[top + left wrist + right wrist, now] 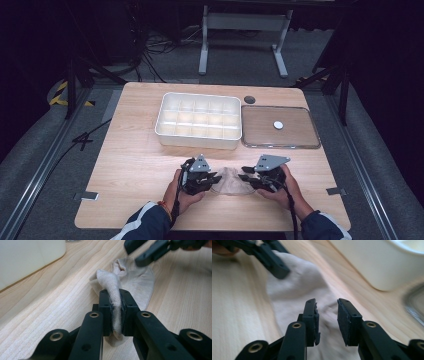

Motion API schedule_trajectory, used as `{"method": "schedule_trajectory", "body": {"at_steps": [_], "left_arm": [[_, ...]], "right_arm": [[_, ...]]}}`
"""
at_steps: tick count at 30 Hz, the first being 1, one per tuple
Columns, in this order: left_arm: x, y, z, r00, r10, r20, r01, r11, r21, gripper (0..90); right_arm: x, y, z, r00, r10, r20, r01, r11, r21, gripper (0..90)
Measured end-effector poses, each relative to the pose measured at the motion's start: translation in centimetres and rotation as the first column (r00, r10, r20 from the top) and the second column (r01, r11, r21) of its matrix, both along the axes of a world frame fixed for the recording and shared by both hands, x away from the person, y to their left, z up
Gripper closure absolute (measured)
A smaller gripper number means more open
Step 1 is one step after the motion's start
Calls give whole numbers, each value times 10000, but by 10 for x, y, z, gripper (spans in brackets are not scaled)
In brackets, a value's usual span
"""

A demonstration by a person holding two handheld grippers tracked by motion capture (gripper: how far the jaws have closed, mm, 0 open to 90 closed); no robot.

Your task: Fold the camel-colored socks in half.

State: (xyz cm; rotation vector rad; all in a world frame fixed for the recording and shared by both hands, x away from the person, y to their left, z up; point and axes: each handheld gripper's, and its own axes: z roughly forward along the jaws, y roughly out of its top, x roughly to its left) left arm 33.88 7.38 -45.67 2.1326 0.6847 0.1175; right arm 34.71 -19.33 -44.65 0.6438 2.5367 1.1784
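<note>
Item: one beige sock [231,181], lying on the worktop [135,165] between both hands, near the compartment box [198,120]. Left tool [115,305] is clamped on a bunched fold; right tool [326,315] stands parted above the fabric (gripping nothing). Risk: a one-sided hold may drag or twist the sock, or the fold may slip free.

Right gripper [326,322]: its two black jaws rise from the lower edge and stand apart, with nothing pressed between the pads. Directly beyond and beneath them lies a beige sock [299,292], limp on the light wooden tabletop [237,310]; its fabric shows through the gap. Farther off, up and to the left, the left gripper [270,263] rests its dark jaws at the sock's far end. Up and to the right stands a white bin [382,265], blurred. A grey-rimmed tray [414,302] edge appears at far right.
</note>
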Motion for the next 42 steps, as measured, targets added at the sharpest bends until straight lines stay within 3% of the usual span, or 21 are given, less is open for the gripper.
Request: {"method": "schedule_trajectory", "body": {"at_steps": [5,10,13,20,28,32,42], "left_arm": [[0,0,0,10000,44,-71,-44,10000,13,818],[1,1,-1,10000,51,-64,-51,10000,-34,818],[0,1,0,10000,17,-21,-17,10000,26,818],[-1,-2,1,10000,-12,18,12,10000,-89,818],[0,-6,2,9998,-123,158,123,9999,-44,820],[0,-9,3,9999,-109,88,111,9996,-241,820],[0,-14,4,9996,-195,188,196,9998,-98,820]], "right_arm": [[7,-24,-7,9953,-810,-522,808,9967,-65,625],[11,-26,-17,9923,-806,-945,787,9966,-239,621],[13,-22,-24,9913,-780,-1060,720,9956,-592,637],[14,-20,-28,9896,-633,-1289,593,9977,-342,678],[10,-8,-27,9943,-420,-981,367,9978,-555,696],[9,-5,-28,9937,-395,-1053,343,9981,-503,702],[6,4,-27,9944,-227,-1032,173,9984,-534,702]]}}
